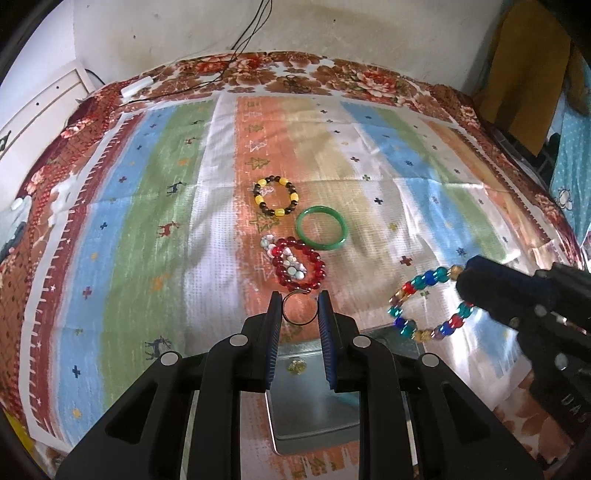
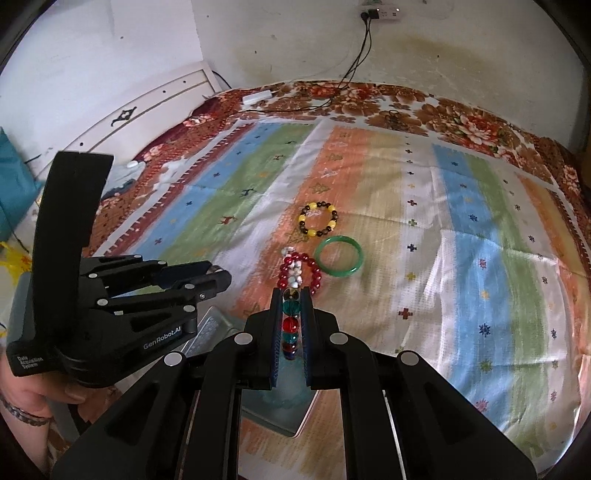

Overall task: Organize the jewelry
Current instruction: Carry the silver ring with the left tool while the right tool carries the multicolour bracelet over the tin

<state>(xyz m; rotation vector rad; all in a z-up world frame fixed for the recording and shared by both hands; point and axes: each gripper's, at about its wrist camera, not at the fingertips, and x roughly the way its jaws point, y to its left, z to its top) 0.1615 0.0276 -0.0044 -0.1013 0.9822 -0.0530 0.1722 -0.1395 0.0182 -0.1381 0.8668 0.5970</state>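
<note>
My left gripper (image 1: 300,307) is shut on a thin dark metal ring (image 1: 299,309) and holds it above a metal tray (image 1: 314,417). My right gripper (image 2: 291,295) is shut on a multicoloured bead bracelet (image 2: 290,323), which also shows hanging at the right in the left wrist view (image 1: 424,299). On the striped cloth lie a yellow-and-brown bead bracelet (image 1: 276,196), a green bangle (image 1: 322,228), and a red bead bracelet (image 1: 299,265) with a white bead bracelet (image 1: 284,258) lying across it. A small gold piece (image 1: 297,365) lies in the tray.
The striped cloth (image 1: 147,229) covers a floral bedspread (image 1: 258,70). Black cables (image 2: 354,62) run from a wall socket (image 2: 380,13) to the far edge. A white charger (image 1: 136,86) lies at the back left. A white headboard (image 2: 147,110) stands left.
</note>
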